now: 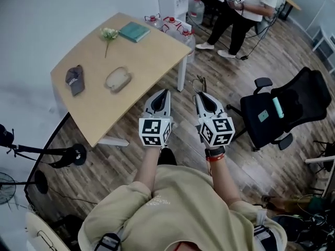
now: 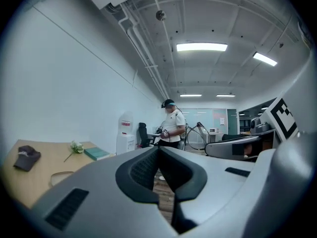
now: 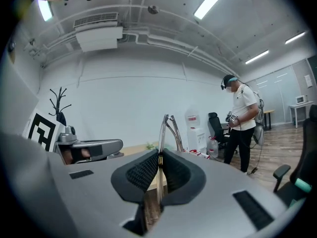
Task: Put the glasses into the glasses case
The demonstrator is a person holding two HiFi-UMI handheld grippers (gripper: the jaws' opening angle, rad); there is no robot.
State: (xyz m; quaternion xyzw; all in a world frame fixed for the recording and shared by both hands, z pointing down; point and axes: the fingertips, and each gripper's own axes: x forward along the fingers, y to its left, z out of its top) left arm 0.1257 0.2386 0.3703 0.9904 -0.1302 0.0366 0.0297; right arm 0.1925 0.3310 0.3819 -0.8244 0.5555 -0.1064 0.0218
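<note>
- Carry step, by judgement: glasses (image 3: 166, 130) pinched in right tool (image 3: 161, 155), jaws almost together on the thin frame, which stands up past the tips.
- Left tool (image 2: 159, 151): jaws together, nothing between.
- Glasses case (image 1: 117, 79) on tabletop (image 1: 152, 61), near a dark cap (image 1: 75, 79), well apart from both tools; looks open, not certain from here.
- Next move calls for: right tool brought over the case, frame lowered flat into the shell, jaws then eased apart; left tool probably needed to steady or shut the case.
- Pose: both tools held out roughly level, side by side ahead of the chest, over the wood floor (image 1: 120, 161) just off the tabletop's corner; forearms near parallel, right tool tipped slightly down.
</note>
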